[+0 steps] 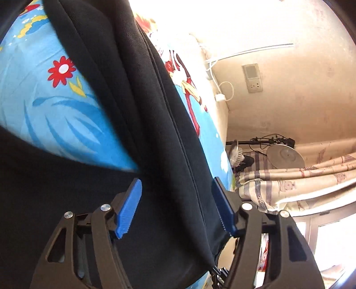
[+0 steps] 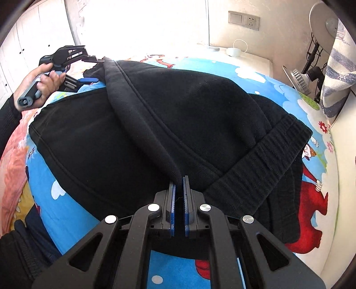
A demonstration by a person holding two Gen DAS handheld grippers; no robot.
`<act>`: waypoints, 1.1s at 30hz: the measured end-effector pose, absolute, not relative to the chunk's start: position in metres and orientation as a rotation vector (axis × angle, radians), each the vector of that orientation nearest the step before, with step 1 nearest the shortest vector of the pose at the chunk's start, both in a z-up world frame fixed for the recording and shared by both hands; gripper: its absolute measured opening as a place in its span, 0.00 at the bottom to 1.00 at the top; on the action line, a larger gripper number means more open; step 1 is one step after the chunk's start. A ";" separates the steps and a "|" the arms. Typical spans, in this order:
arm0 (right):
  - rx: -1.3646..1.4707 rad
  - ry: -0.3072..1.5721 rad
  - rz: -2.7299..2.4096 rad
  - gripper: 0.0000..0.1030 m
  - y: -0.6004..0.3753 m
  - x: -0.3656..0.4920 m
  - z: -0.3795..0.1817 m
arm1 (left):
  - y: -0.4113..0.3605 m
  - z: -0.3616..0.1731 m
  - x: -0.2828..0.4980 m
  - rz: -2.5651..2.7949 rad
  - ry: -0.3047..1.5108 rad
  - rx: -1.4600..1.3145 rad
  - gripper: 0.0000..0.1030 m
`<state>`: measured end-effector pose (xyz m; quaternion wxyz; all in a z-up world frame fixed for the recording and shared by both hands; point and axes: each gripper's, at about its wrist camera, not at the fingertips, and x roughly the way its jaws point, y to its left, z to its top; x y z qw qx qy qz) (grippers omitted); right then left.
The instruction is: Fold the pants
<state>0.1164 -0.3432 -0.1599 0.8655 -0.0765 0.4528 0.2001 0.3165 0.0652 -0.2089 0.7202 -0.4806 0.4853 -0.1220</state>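
Right tongs (image 2: 179, 191) pinch a fold of the pants (image 2: 155, 124), which lie on the bed (image 2: 66, 217); left tongs (image 1: 176, 200) gape, gripping nothing. If my pinch slips, that lifted fold collapses.

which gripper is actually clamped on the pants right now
The right gripper: its blue pads are shut on a fold of the black pants. The left gripper straddles the fabric with its pads apart, not pressing it.

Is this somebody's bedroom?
Probably a bedroom, yes. The black pants lie on a bed with a cartoon bedsheet, there is a wall socket behind it, and a curtain hangs nearby.
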 end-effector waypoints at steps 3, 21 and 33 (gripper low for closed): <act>-0.203 0.948 0.423 0.06 -0.341 0.117 -0.157 | 0.071 -0.215 0.344 -0.215 1.107 -1.054 0.49; -0.025 1.062 0.244 0.08 -0.416 0.103 -0.165 | 0.066 -0.227 0.142 -0.205 1.039 -1.050 0.04; 0.433 1.039 0.116 0.94 -0.451 0.061 -0.163 | 0.061 -0.242 0.139 -0.262 1.025 -1.070 0.45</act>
